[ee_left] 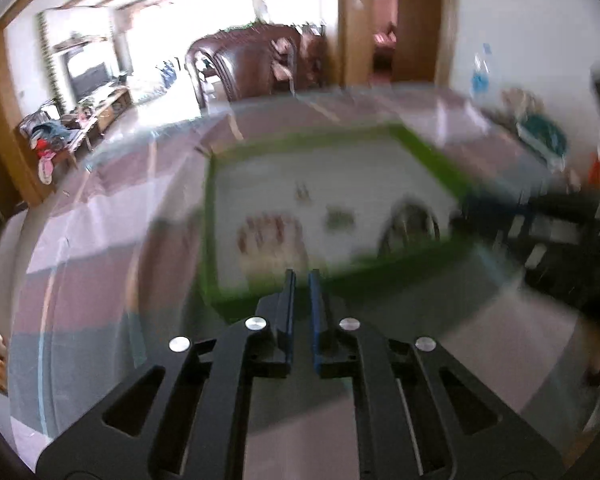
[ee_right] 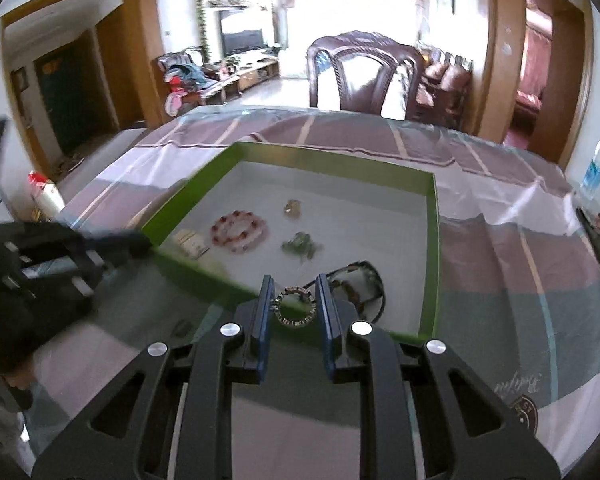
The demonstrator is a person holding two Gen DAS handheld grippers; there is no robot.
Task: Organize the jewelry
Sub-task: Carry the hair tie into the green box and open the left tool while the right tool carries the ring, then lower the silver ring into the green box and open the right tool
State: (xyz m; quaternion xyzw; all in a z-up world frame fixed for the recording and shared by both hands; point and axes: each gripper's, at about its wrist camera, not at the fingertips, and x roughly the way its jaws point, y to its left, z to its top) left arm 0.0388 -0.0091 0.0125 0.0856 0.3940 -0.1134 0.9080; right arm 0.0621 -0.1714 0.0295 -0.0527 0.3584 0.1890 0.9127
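A green-rimmed tray with a white floor sits on the table. In it lie a red and white bead bracelet, a green bead piece, a small gold piece, a card and a dark necklace. My right gripper is shut on a dark studded ring bracelet above the tray's near rim. My left gripper is nearly shut and empty at the tray's near rim; that view is blurred. The left gripper also shows at the left of the right wrist view.
The table has a striped pink, white and grey cloth under clear plastic. A brown chair stands at the far side. A water bottle stands at the right edge. A white and red box is at the left.
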